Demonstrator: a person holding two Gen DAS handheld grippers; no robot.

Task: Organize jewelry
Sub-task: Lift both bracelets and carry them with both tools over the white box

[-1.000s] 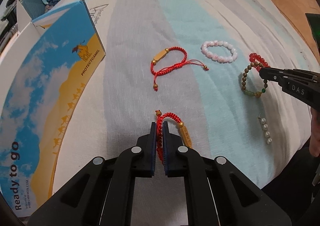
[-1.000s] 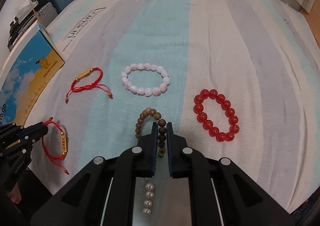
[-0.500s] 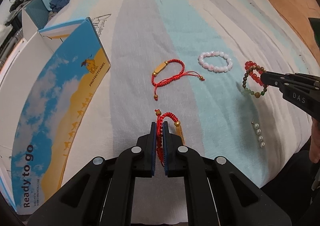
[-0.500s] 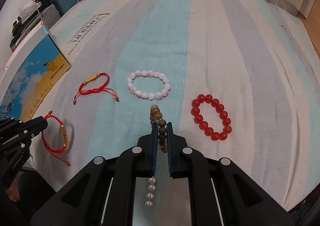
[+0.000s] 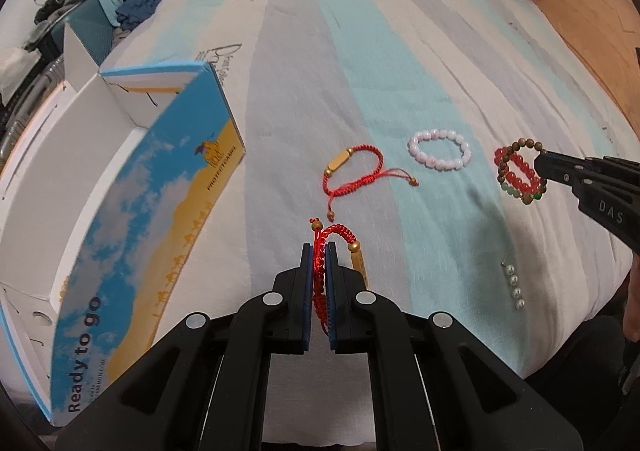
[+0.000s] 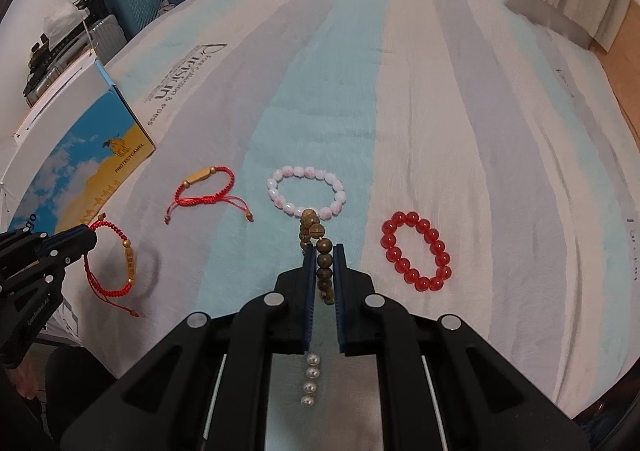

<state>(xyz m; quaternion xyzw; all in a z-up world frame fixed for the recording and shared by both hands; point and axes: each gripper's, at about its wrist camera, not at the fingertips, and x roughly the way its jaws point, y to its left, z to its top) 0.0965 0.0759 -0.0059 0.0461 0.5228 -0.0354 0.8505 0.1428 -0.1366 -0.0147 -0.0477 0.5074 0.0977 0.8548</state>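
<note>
Tools clamp: left tool red cord bracelet, right tool brown bead bracelet.

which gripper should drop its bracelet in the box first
Left. The left gripper, shut on the red cord bracelet, is right beside the open box; the right gripper is farther away.

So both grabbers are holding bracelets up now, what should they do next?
Probably carry the left one's catch over to the open box. The left hand-held gripper is shut on the red cord bracelet, lifted off the bedsheet, and the box sits just to its left. The right hand-held gripper with the wooden bead bracelet could follow.
</note>
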